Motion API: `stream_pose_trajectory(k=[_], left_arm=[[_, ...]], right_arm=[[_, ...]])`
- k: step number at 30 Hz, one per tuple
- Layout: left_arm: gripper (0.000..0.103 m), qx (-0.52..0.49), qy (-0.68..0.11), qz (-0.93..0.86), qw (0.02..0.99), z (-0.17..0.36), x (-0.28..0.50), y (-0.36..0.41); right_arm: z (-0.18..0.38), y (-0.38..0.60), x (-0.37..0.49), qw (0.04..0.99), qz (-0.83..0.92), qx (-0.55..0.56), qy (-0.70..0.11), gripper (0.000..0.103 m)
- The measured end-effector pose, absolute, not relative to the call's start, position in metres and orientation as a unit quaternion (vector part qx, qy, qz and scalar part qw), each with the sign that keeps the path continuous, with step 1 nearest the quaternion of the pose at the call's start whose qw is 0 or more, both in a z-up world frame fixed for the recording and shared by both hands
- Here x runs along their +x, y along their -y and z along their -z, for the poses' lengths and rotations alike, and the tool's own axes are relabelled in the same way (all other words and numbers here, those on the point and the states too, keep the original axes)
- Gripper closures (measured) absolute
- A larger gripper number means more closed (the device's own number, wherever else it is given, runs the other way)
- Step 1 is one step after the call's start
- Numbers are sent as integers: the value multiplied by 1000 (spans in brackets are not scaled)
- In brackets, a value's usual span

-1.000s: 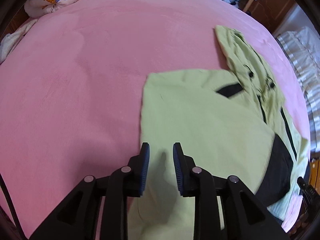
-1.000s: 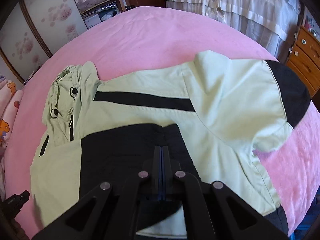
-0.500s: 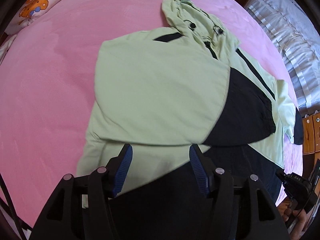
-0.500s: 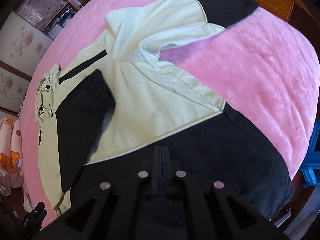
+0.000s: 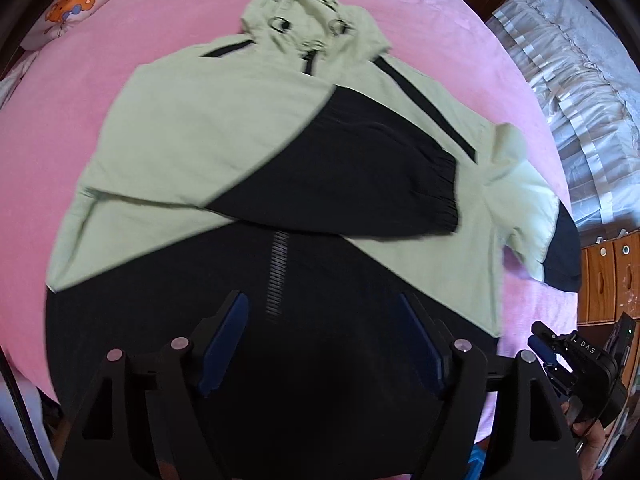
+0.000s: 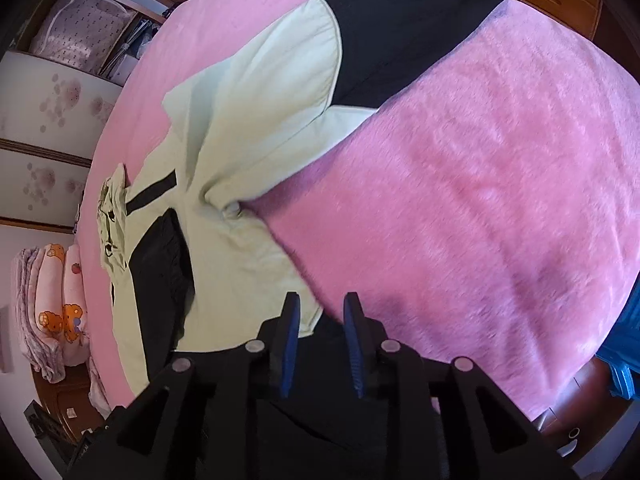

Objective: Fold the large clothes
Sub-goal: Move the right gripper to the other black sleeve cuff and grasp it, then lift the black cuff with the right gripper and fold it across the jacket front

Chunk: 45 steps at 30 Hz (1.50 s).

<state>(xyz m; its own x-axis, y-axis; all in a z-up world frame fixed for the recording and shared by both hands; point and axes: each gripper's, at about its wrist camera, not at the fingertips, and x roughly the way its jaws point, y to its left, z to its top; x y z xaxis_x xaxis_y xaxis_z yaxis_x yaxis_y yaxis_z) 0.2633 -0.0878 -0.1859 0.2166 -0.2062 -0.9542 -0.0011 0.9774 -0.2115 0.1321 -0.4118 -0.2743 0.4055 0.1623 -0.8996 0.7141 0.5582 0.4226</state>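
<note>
Letting go now | left tool (image 5: 320,336) has just spread wide, right tool (image 6: 320,340) just cracked apart, both empty | jacket (image 5: 208,136) flat on the pink bed (image 5: 120,32), one sleeve (image 5: 360,176) now folded across, the other sleeve (image 6: 320,64) still out | we reckon that's next

The jacket (image 5: 224,136) is matt woven cloth, pale green with black panels; its black cuff (image 5: 444,196) at 3 o'clock is ribbed and gathered. The hood (image 5: 308,16) at 12 o'clock carries small shiny eyelets. The bed (image 6: 500,184) wears a pink fleece cover, fuzzy and napped, rougher-looking up close in the right view. Both tools, left (image 5: 324,340) and right (image 6: 320,340), are matt black plastic with dull metal rivets and blue ridged pads (image 5: 224,344). The dresser (image 5: 608,276) at 3 o'clock is glossy brown wood.
</note>
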Motion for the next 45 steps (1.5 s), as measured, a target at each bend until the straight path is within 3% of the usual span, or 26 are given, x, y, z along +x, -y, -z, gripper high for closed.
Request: stream_pose_trajectory(k=[9, 16, 23, 36, 38, 42, 45], left_arm=[[24, -37, -646, 130, 752, 182, 252, 218], [21, -21, -645, 159, 747, 180, 258, 282], [21, -8, -651, 156, 743, 194, 272, 318], [21, -2, -650, 143, 747, 202, 296, 330], [21, -4, -648, 144, 748, 202, 297, 328], [21, -14, -646, 140, 750, 203, 298, 318], [21, -31, -647, 137, 750, 200, 296, 308]], right_arm=[[265, 511, 113, 713, 195, 453, -497, 69], [272, 596, 96, 706, 239, 497, -444, 69], [292, 654, 95, 682, 274, 558, -384, 69], [323, 713, 127, 709, 303, 559, -305, 69], [326, 718, 134, 709, 311, 555, -305, 74], [323, 718, 142, 715, 315, 544, -305, 92], [318, 714, 141, 720, 317, 545, -290, 93]])
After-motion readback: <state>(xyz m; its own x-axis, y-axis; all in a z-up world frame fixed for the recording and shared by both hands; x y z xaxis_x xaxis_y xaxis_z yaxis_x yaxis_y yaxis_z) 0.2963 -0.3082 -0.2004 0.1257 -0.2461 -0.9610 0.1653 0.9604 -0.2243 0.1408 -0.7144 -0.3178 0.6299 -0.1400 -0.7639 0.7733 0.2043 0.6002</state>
